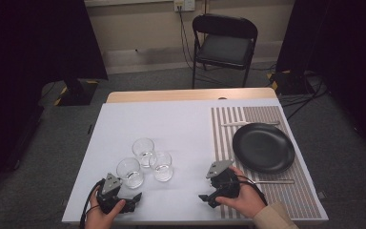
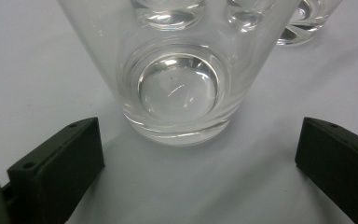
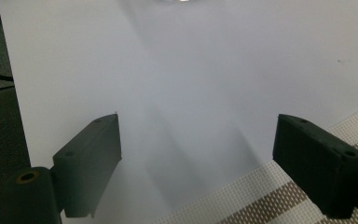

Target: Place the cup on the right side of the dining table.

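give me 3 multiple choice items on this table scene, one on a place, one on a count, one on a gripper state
1. Where does the black plate sit?
A. on the striped placemat
B. on the chair
C. among the glasses

2. How many clear glasses stand on the table?
A. one
B. three
C. five

3. How is the left gripper?
A. shut on a glass
C. holding a fork
B. open, short of the nearest glass

Answers:
1 A, the high view shows the plate on the mat at the table's right.
2 B, three stand clustered together.
3 B, its fingers are wide apart, touching nothing.
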A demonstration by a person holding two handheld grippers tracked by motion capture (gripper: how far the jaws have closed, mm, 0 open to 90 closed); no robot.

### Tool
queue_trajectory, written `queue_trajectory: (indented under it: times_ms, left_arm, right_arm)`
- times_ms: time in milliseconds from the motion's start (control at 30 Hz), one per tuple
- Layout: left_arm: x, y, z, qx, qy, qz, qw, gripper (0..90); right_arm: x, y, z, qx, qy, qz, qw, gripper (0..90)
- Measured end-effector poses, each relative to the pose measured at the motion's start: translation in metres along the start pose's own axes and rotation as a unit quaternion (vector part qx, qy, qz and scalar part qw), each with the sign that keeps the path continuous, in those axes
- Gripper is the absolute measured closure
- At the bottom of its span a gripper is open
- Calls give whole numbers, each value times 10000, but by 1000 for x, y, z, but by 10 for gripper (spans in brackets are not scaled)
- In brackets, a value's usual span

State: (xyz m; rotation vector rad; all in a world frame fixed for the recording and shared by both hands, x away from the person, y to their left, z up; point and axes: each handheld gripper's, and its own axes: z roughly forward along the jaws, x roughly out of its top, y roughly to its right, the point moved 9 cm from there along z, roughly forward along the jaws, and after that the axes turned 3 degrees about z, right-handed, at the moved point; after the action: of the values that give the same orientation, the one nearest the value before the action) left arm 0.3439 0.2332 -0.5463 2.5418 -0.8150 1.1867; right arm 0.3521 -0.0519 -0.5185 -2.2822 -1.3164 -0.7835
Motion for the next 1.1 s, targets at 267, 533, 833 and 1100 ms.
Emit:
queue_trajectory:
  times_ms: [267,533,833,1100]
  left_arm:
    - [0,0,0,-1,1,1,10000,1]
    - [0,0,0,2,0,0,10000,1]
    - [0,0,0,-1,1,-1,10000,1]
    - [0,0,0,-2,1,0,10000,1]
  right_arm:
    - [10,-3,5,23,-25,-35,10000,146]
    - [21,-8,11,61,-74,-127,9999,146]
    - [35,-10,15,60,-71,-163,9998,147]
    - [48,-9,17,44,-93,-263,9996,146]
